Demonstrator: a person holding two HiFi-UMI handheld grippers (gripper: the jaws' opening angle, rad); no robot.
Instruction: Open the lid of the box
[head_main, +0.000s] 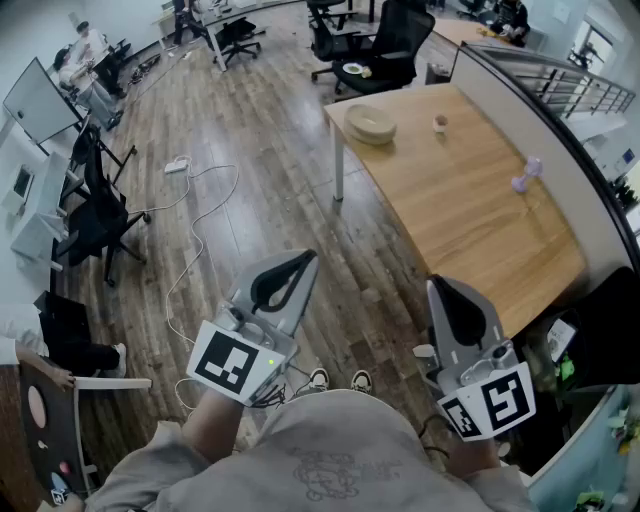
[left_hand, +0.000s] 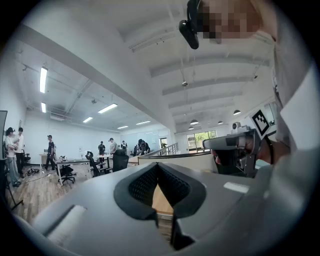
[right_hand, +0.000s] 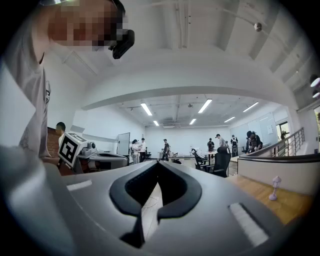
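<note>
No box with a lid shows in any view. My left gripper (head_main: 298, 264) is held close to the person's chest, high above the wooden floor, with its jaws shut and nothing between them (left_hand: 158, 169). Beside it, my right gripper (head_main: 441, 292) is also shut and holds nothing (right_hand: 158, 168). It points toward the near corner of the wooden table (head_main: 470, 215). Each gripper shows in the other's view: the right gripper (left_hand: 239, 150) and the left gripper (right_hand: 86, 153).
On the table's far end lie a stack of plates (head_main: 370, 122) and a small cup (head_main: 439, 123), with a small purple object (head_main: 526, 175) by the partition. Office chairs (head_main: 375, 50), a white power strip (head_main: 177, 166) with its cable, and several people (right_hand: 165, 148) are farther off.
</note>
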